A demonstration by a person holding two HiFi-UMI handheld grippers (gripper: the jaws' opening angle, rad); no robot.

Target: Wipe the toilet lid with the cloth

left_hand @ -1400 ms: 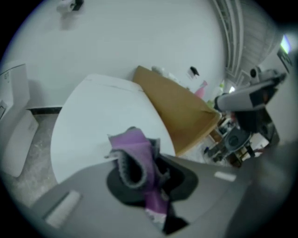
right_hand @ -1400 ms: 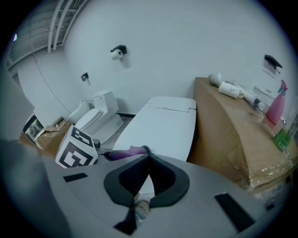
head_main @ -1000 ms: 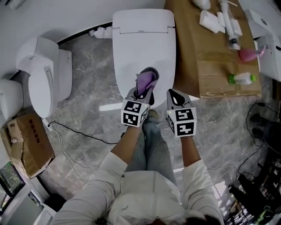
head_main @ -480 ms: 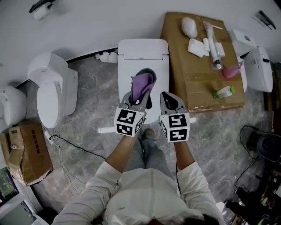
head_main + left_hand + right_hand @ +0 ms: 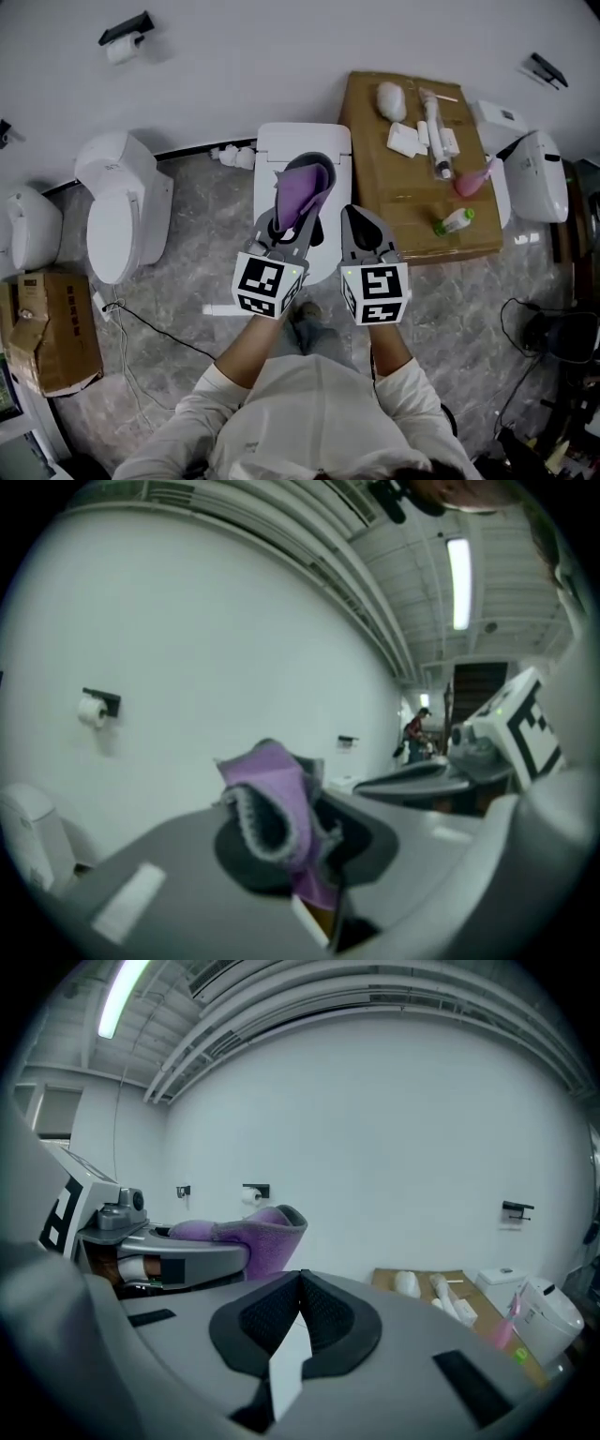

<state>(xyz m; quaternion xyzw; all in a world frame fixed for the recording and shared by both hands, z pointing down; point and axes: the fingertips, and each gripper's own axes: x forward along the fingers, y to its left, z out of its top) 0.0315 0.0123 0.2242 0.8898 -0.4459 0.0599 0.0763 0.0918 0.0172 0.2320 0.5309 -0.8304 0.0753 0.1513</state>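
Head view, entry one: the left tool is clamping the purple cloth. The cloth is sticking up out of its jaws, well above the closed toilet lid and not touching it.

Entry two: the right tool is sitting just beside the left one, its jaws pressed together with nothing between them.

Step, as I am judging it: the cloth is in hand and no wiping contact is being made. The next move is calling for me to lower the cloth flat onto the lid.

Containers: a cardboard box is lying at lower left with its contents hidden. The cardboard worktop is carrying a green-capped bottle and some white oddments.
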